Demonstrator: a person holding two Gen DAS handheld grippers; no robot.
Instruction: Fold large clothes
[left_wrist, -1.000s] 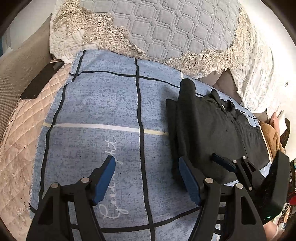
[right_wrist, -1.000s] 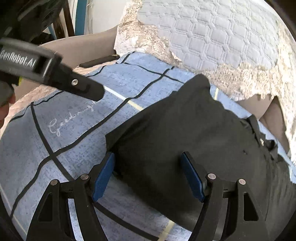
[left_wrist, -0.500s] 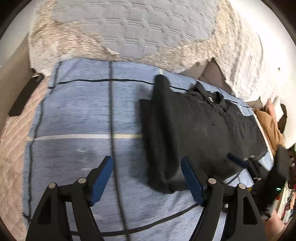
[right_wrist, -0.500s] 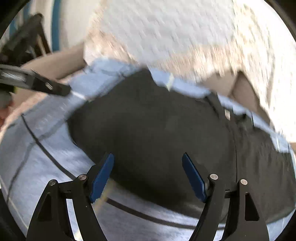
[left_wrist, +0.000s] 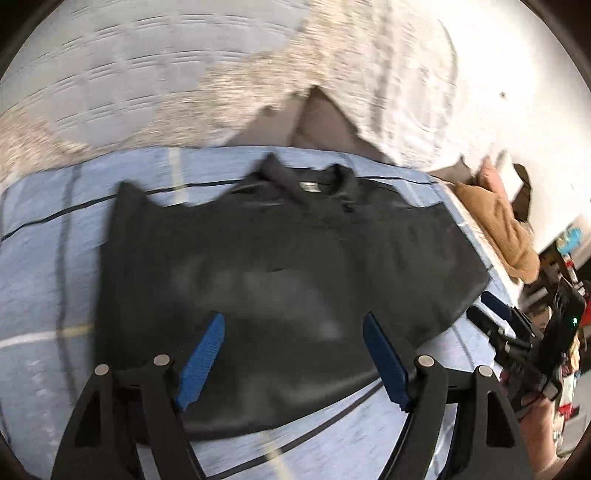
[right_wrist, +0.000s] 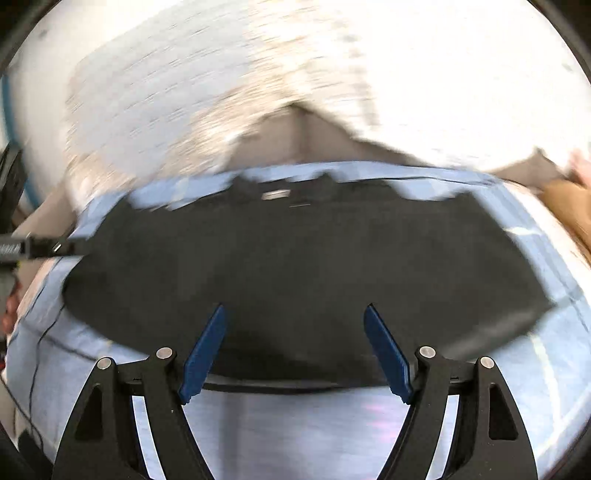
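Black shirt flat on blue sheet

Black shirt, matte and collared, lies spread across the blue grid-lined sheet, collar toward the quilted lace-edged pillows. Left gripper, jaws just widened, and right gripper hover above it, both spread wide, holding nothing

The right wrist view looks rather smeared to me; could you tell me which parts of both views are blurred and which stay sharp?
Right wrist view: the pillows and black shirt are heavily motion-smeared and the top is overexposed, while the fingers stay crisp. Left wrist view: milder smear, fingers sharp, with fisheye bending at the edges.
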